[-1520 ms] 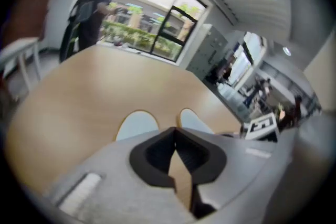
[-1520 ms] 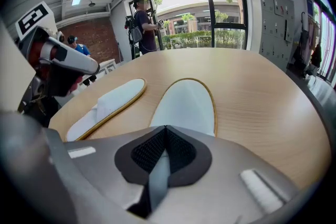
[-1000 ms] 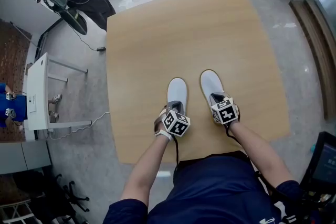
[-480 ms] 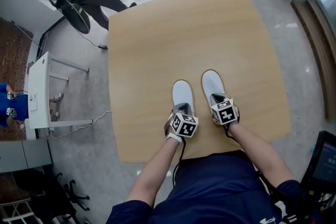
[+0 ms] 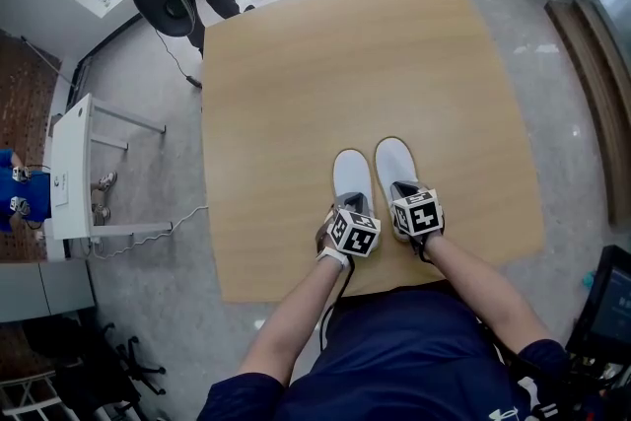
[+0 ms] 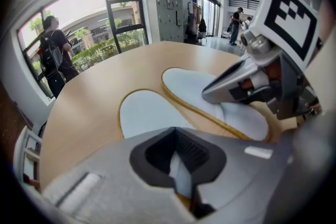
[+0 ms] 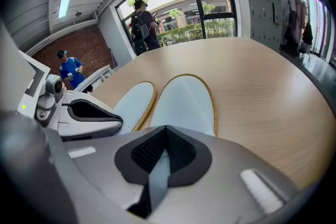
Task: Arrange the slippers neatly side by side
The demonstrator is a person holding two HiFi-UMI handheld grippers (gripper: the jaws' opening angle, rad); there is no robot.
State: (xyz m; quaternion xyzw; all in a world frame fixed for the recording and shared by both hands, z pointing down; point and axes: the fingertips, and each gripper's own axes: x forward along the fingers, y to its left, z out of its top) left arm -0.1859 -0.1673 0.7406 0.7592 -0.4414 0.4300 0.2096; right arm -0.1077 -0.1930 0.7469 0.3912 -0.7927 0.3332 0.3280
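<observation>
The head view looked steeply down from above the wooden surface (image 5: 296,113); both gripper views sat low and close, facing across it — all three shared the slippers (image 5: 352,175).

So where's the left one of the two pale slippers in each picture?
Head view: left pale fabric slipper with tan rim, centre, beside the right slipper.
Left gripper view: lower centre, gripped by the left tool.
Right gripper view: left of centre.
Shared landmark: light wooden table.

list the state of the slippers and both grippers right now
left slipper: flat on the table, toe pointing away, heel clamped.
right slipper: flat, close beside the left slipper, heel clamped.
left gripper: shut on left slipper.
right gripper: shut on right slipper.
</observation>
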